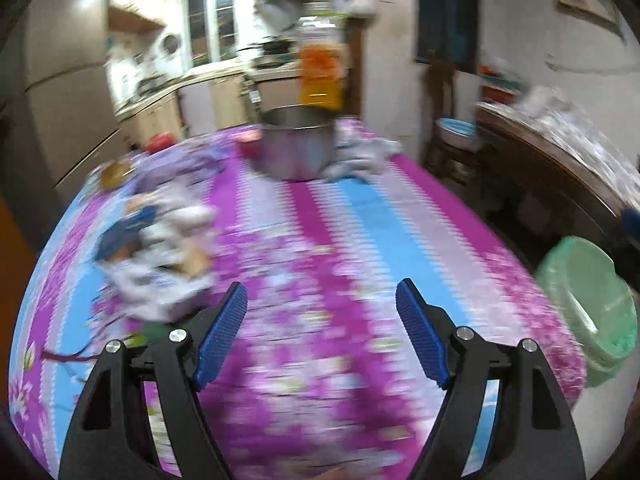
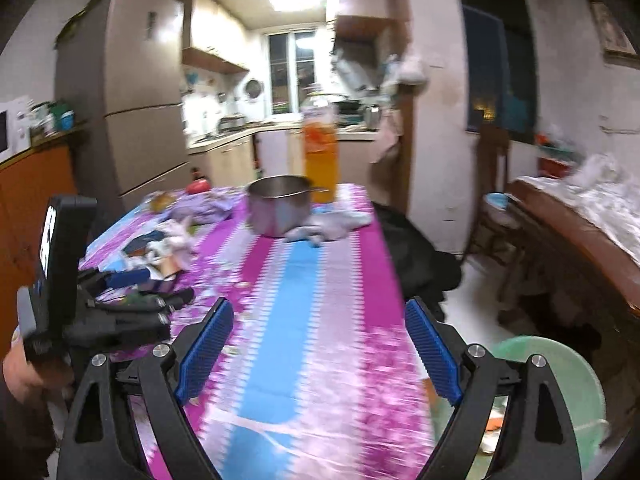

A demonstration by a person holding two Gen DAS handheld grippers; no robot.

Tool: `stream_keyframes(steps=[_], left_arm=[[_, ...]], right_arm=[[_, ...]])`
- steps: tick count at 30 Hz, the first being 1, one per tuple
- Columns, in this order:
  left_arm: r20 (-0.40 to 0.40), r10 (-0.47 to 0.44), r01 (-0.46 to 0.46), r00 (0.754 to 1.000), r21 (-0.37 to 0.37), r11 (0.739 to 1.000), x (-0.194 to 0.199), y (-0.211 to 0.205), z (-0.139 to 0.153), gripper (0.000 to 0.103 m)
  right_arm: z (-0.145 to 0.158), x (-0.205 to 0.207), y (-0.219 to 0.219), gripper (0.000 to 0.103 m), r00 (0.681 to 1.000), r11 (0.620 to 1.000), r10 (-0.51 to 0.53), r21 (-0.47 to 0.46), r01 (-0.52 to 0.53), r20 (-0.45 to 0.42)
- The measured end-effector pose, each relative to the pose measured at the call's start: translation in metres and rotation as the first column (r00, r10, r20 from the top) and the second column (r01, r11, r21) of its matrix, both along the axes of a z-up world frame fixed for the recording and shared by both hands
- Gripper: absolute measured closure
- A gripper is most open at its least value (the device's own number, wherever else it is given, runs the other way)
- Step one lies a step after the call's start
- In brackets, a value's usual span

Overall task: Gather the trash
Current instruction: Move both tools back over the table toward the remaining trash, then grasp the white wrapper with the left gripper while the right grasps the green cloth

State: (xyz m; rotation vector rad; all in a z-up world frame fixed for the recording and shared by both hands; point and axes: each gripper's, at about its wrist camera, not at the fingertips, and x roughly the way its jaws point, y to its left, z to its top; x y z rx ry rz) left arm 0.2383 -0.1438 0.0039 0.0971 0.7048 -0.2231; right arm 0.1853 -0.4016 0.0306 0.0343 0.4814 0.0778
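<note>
- Left gripper [image 1: 322, 334]: blue-padded fingers spread wide, nothing between them; it hangs over the purple, pink and blue flowered tablecloth [image 1: 360, 232]. View smeared by motion blur.
- Right gripper [image 2: 320, 350]: jaws likewise wide apart and empty, over the near right part of the same tablecloth [image 2: 296, 280].
- In the right wrist view the left gripper [image 2: 132, 300] shows at the left edge, low over the cloth, its fingers reaching toward the trash; the holder's hand [image 2: 28, 364] is at its rear.
- Trash pile [image 1: 160, 248]: crumpled white paper with blue and tan scraps, lying on the cloth just ahead and left of the left gripper's left finger. Whether the finger touches it cannot be told through the blur. Same pile [image 2: 164, 252] seen from the right wrist on the table's left side.
- Green-lined bin [image 1: 588, 308]: on the floor off the table's right edge; from the right wrist it [image 2: 560, 392] sits low right, partly behind the right finger, with some scraps inside.
- Far end of table: steel pot [image 1: 298, 144], a crumpled white-and-blue cloth [image 1: 360, 158] touching its right side, an orange drink bottle [image 1: 320, 68] behind it.
- Left far corner: rumpled purple fabric [image 2: 204, 208] and a red round object [image 2: 198, 186].
- Right of the table: a dark wooden counter [image 2: 580, 232] with white clutter on top.
</note>
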Motion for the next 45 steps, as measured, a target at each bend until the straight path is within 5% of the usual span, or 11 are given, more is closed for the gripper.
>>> stream_keyframes(steps=[5, 10, 22, 25, 27, 34, 40, 45], left_arm=[[-0.045, 0.200, -0.204, 0.979, -0.088, 0.975, 0.023, 0.100, -0.006, 0.030], [-0.175, 0.326, -0.361, 0.929, -0.245, 0.900, 0.054, 0.188, -0.026, 0.032], [-0.285, 0.254, -0.344, 0.924, -0.335, 0.877, 0.103, 0.190, -0.052, 0.033], [-0.312, 0.238, -0.344, 0.920, -0.347, 0.873, 0.106, 0.191, -0.058, 0.059], [-0.318, 0.221, -0.331, 0.922, -0.354, 0.875, 0.107, 0.192, -0.060, 0.090], [-0.244, 0.178, -0.264, 0.953, -0.389, 0.883, 0.079, 0.204, -0.043, 0.099], [-0.159, 0.212, -0.260, 0.964, -0.410, 0.875, 0.038, 0.242, -0.011, 0.099], [-0.159, 0.216, -0.262, 0.963, -0.392, 0.882, 0.031, 0.259, -0.005, 0.099]], right_arm=[[-0.009, 0.022, 0.042, 0.016, 0.997, 0.997, 0.073, 0.004, -0.073, -0.029], [-0.021, 0.041, 0.073, 0.016, 0.990, 0.992, 0.125, -0.001, -0.126, -0.067], [-0.045, 0.082, 0.132, 0.016, 0.950, 0.960, 0.273, -0.011, -0.278, -0.151], [-0.053, 0.088, 0.139, 0.016, 0.943, 0.957, 0.287, 0.001, -0.291, -0.166], [-0.055, 0.092, 0.146, 0.016, 0.939, 0.954, 0.297, 0.002, -0.301, -0.174], [-0.056, 0.094, 0.159, 0.025, 0.918, 0.932, 0.357, 0.003, -0.362, -0.171], [-0.068, 0.115, 0.186, 0.030, 0.844, 0.868, 0.483, 0.000, -0.497, -0.233], [-0.081, 0.134, 0.229, 0.036, 0.751, 0.760, 0.589, -0.112, -0.640, -0.298]])
